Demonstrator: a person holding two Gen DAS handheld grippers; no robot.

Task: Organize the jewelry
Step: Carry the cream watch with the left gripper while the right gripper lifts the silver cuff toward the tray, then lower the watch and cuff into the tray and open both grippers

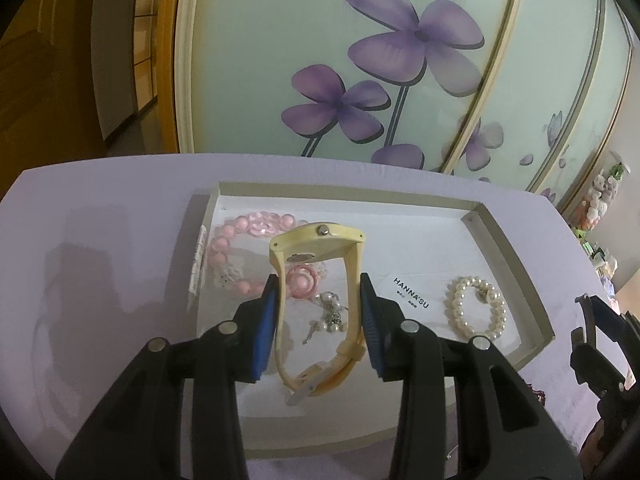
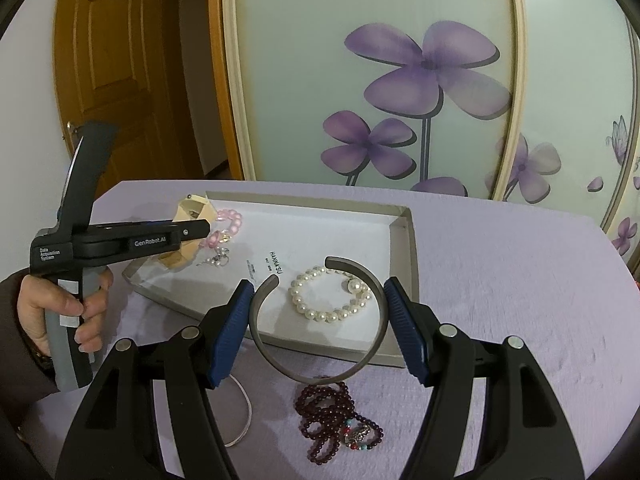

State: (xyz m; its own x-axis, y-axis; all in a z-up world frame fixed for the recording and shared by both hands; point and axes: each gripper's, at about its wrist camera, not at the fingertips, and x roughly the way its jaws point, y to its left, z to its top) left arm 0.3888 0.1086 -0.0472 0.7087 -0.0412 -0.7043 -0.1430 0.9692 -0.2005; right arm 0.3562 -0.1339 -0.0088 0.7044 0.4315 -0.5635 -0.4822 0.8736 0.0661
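Note:
My left gripper [image 1: 318,292] is shut on a cream wristwatch [image 1: 320,240] and holds it above the white box tray [image 1: 516,256]. In the tray lie a pink bead bracelet [image 1: 228,244], a pink flower piece [image 1: 302,282], small pearl earrings [image 1: 330,312] and a white pearl bracelet [image 1: 476,308]. My right gripper [image 2: 320,288] is shut on a grey open cuff bangle [image 2: 320,368] over the tray's near edge [image 2: 384,356]; the pearl bracelet [image 2: 332,296] lies just beyond. The left gripper [image 2: 200,230] with the watch [image 2: 192,208] shows at the left.
On the lilac tablecloth [image 2: 500,280] in front of the tray lie a dark red bead strand [image 2: 332,420] and a thin white bangle [image 2: 244,416]. A wardrobe door with purple flowers [image 2: 420,64] stands behind the table. A wooden door [image 2: 104,72] is at the far left.

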